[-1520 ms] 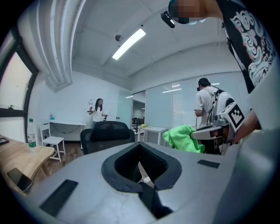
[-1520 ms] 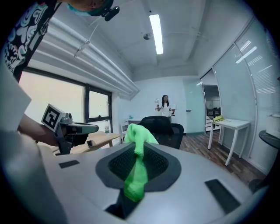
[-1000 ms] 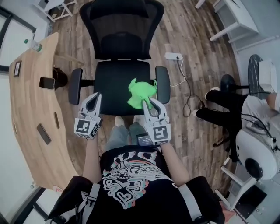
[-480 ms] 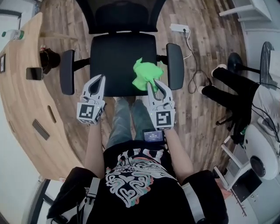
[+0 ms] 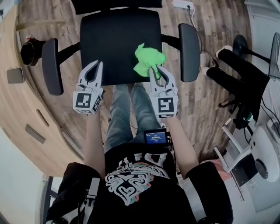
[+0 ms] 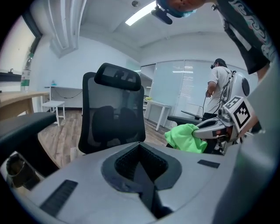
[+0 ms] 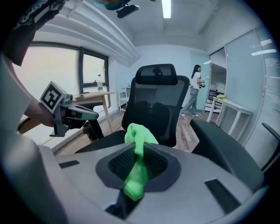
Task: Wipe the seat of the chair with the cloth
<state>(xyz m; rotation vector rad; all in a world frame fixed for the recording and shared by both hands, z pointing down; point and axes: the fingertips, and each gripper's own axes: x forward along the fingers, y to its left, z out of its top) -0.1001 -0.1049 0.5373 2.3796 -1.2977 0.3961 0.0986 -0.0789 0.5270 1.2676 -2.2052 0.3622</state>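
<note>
Right gripper view shows the right gripper [image 7: 139, 151] with fingers [image 7: 159, 162] pinching a tail of the green cloth [image 7: 138, 133], its bunched bulk just past the tips. Head view puts that bunch over the front-right part of the chair seat [image 5: 109, 43], with bare black seat stretching up and left of it, likely the wiping direction. At the seat's front edge, left of the cloth, hangs the left gripper [image 5: 95, 72], fingers pressed together on nothing.

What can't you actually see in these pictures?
- Head view: the chair's backrest is cut off by the top edge.
- Head view: the seat beneath the cloth is covered; contact can't be judged.
- Right gripper view: the seat's front hides behind the right gripper.
- Head view: the screen text is too small.
</note>
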